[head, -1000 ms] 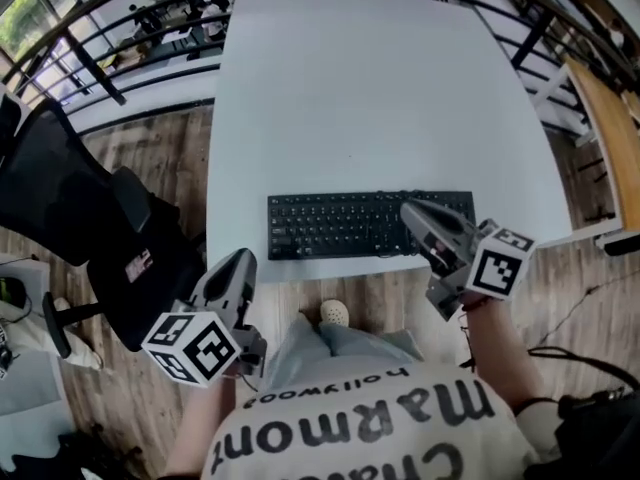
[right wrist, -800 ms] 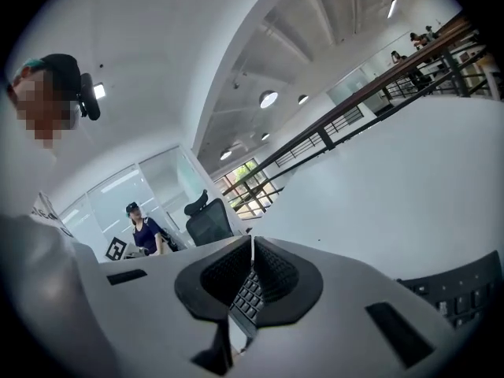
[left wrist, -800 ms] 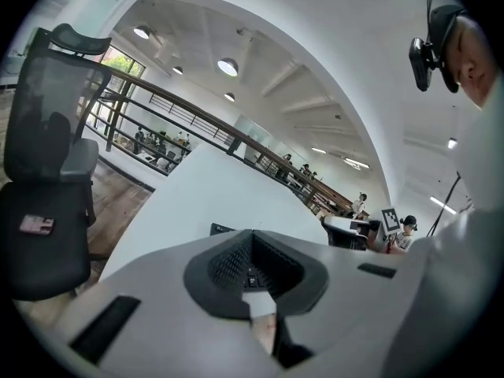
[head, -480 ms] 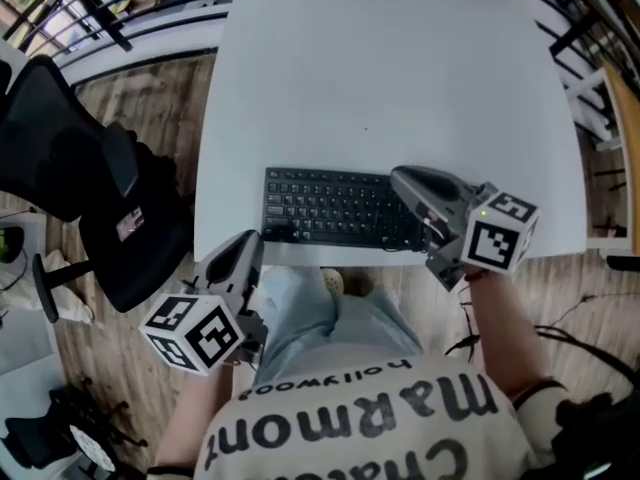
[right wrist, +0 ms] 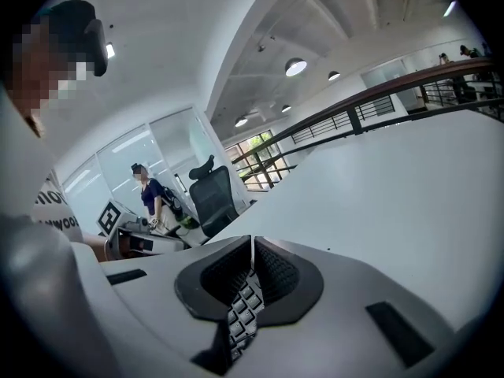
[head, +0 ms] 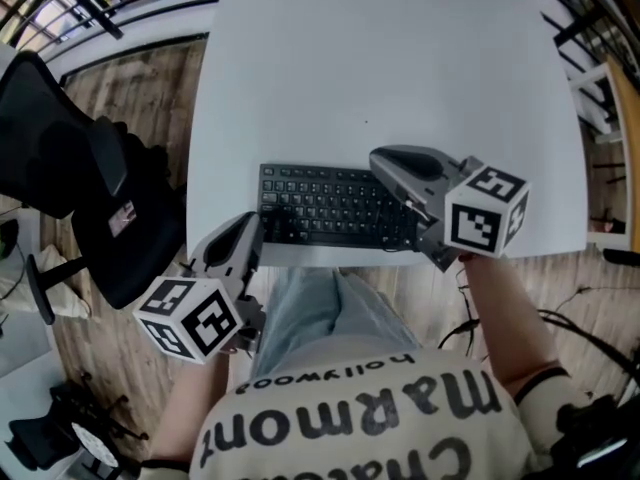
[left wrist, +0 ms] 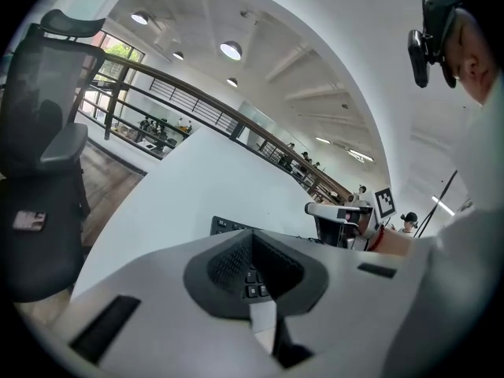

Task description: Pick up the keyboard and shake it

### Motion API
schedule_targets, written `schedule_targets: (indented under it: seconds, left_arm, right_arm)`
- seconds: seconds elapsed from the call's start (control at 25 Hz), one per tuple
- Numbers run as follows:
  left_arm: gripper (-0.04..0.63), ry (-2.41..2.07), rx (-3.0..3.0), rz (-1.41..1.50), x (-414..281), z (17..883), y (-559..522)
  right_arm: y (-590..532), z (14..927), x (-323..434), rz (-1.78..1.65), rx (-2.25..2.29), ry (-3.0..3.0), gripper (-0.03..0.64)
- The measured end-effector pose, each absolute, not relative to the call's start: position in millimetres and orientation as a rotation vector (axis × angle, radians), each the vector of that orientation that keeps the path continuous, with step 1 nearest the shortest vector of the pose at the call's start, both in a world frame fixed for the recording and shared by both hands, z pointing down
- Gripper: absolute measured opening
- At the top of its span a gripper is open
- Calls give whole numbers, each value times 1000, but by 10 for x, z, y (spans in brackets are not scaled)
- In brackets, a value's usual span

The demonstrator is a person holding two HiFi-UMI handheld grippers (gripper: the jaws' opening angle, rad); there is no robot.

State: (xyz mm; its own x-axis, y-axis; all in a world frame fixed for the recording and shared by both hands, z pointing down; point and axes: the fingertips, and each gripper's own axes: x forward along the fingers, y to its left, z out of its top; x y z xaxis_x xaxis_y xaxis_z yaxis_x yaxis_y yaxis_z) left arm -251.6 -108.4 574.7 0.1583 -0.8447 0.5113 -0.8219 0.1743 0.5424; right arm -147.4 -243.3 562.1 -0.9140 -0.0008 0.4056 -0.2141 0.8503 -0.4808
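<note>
Head view: the keyboard [head: 335, 218] lies flat on the white table [head: 380, 58], close along the near edge, its long side toward me.
Left gripper [head: 245, 236]: I hold it low at the table's near edge, tip just beside the keyboard's near left corner. In the left gripper view the jaws are pressed together at the tips, pinching nothing, and a few keys show through the gap behind them.
Right gripper [head: 390, 163]: it hangs over the keyboard's right end, pointing leftward across the keys. Its jaws are pressed together too, with rows of keys showing beneath them. I cannot tell whether it touches the keys.
Beside the table: a black office chair [head: 70, 158] stands on the wooden floor [head: 170, 98] to the left, well apart from the keyboard.
Beyond: a dark railing [head: 80, 13] runs past the table's far left corner.
Far off: the right gripper view shows another person [right wrist: 150, 191] standing behind the chair.
</note>
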Motion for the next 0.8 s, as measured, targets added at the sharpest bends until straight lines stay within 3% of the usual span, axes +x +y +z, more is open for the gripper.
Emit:
schedule_targets:
  seconds: [0.52, 0.64, 0.8]
  left_arm:
    - [3, -1592, 1616, 9, -2750, 6009, -1373]
    - [3, -1588, 1598, 34, -2787, 6061, -1385]
    - [3, -1558, 1600, 67, -2796, 6125, -1345]
  right_arm:
    - [-2388, 6004, -1645, 665, -76, -2368, 57]
    - [-2272, 6094, -1678, 621, -238, -2271, 163]
    - [-2096, 6251, -1672, 533, -431, -2129, 213]
